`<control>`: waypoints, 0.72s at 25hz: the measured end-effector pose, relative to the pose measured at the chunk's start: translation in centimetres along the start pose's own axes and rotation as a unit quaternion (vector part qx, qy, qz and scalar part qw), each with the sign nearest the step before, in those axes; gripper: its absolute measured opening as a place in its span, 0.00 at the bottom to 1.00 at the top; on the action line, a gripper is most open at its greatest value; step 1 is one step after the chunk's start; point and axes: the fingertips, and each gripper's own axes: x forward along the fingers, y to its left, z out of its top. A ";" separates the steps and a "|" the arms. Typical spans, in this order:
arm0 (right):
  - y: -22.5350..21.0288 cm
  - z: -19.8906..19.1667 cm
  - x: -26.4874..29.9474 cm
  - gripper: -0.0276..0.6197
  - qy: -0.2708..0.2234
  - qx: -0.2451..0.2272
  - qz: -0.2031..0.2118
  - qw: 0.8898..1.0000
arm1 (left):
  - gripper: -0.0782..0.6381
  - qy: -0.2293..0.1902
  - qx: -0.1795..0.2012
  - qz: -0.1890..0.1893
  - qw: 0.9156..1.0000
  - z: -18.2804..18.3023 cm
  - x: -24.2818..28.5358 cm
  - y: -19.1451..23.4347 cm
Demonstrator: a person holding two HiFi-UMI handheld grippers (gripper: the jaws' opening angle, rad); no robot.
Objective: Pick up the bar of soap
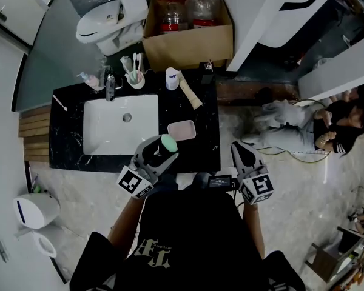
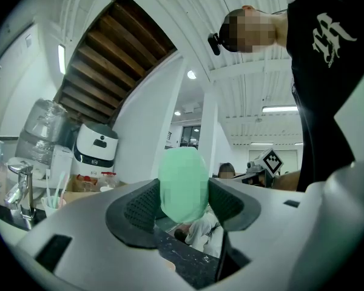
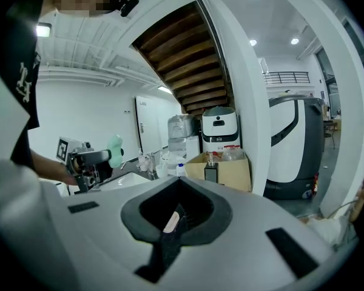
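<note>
1. The left tongs point(image 1: 160, 149) are clamped on the soap point(image 1: 168, 142), a pale green bar. In the left gripper view, the soap point(image 2: 183, 183) stands on end between the two dark pads point(image 2: 139, 208), gripped on both sides.
2. The soap is held up in the air, clear of the table point(image 1: 67, 156), over its front edge. It sits just in front of the gap between the sink point(image 1: 118, 123) and the dish point(image 1: 182, 130).
3. The dish is pink and has nothing in it. It rests on the black table just to the right of the white sink.
4. The right tongs point(image 1: 241, 152) are closed with nothing between them, their pads meeting in a thin slit in the right gripper view point(image 3: 173, 218). They hang beyond the table's right front corner, over the floor.
5. From the right gripper view, the left tongs point(image 3: 88, 159) and the green soap point(image 3: 115, 150) show off to the left.
6. At the back of the table stand a tap point(image 1: 110, 85), a cup point(image 1: 135, 77) of toothbrushes and a small bottle point(image 1: 171, 77).
7. Behind the table is a cardboard box point(image 1: 188, 44).
</note>
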 end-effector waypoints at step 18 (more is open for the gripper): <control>0.7 -0.9 0.8 0.05 0.015 -0.007 0.017 1.000 | 0.46 0.008 -0.002 0.005 1.000 -0.5 -0.1 0.4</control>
